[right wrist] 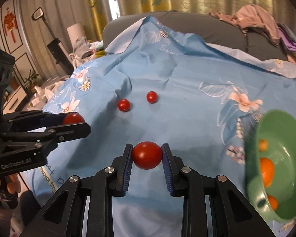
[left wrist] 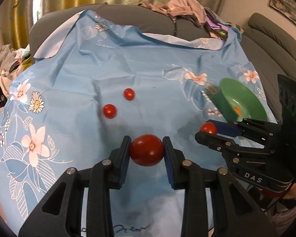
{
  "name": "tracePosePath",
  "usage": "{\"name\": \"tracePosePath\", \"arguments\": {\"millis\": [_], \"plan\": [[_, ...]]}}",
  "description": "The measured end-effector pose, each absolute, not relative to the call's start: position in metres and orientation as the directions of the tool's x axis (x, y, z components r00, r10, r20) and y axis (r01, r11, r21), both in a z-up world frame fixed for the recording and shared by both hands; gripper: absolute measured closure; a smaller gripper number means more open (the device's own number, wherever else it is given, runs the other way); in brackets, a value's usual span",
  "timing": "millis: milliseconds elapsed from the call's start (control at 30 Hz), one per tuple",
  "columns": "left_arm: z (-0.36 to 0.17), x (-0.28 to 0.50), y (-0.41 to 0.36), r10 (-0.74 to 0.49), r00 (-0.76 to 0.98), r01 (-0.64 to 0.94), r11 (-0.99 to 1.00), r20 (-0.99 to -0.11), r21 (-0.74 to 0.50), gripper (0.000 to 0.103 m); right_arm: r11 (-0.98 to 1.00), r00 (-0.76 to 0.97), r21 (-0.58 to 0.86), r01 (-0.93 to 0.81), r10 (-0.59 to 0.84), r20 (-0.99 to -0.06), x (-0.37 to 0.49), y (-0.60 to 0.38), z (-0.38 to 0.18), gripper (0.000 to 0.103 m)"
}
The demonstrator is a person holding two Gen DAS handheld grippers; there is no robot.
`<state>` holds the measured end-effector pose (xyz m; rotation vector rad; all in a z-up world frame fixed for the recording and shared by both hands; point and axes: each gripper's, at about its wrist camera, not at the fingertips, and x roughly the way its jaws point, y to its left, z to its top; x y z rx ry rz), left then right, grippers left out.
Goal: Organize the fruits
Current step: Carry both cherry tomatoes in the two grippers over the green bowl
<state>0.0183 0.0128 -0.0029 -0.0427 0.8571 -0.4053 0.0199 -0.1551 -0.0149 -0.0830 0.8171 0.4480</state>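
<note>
- My left gripper (left wrist: pixel 147 150) has its fingers clamped on a round red cherry tomato (left wrist: pixel 147 150), lifted clear of the light blue floral cloth (left wrist: pixel 88 69).
- My right gripper (right wrist: pixel 147 155) has its fingers clamped on a second red cherry tomato (right wrist: pixel 147 155), also off the cloth.
- Two more small red tomatoes (left wrist: pixel 109 111) (left wrist: pixel 129 94) lie close together, not touching, around the cloth's middle.
- A green plastic bowl (right wrist: pixel 282 124) sits near the cloth's right edge, and I see several orange fruits (right wrist: pixel 267 171) inside.
- The cloth covers a grey sofa (left wrist: pixel 157 23); a heap of pink and purple clothes (left wrist: pixel 185 7) lies on the sofa at the cloth's far right corner.
</note>
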Motion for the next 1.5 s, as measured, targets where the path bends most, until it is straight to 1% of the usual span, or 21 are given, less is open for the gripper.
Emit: {"name": "tracePosePath", "arguments": {"millis": [367, 933, 1500], "plan": [[0.008, 0.011, -0.035, -0.391, 0.560, 0.413, 0.896, -0.731, -0.163, 0.071, 0.925, 0.653, 0.124, -0.360, 0.345, -0.674, -0.006, -0.196, -0.003, 0.072], [0.026, 0.023, -0.123, -0.455, 0.516, 0.569, 0.816, -0.726, -0.106, 0.071, 0.964, 0.737, 0.164, -0.207, 0.264, -0.622, -0.017, -0.275, 0.005, 0.072], [0.031, 0.030, -0.191, -0.489, 0.470, 0.668, 0.741, -0.735, -0.066, 0.071, 0.974, 0.773, 0.211, -0.086, 0.199, -0.603, -0.022, -0.329, 0.001, 0.072]]}}
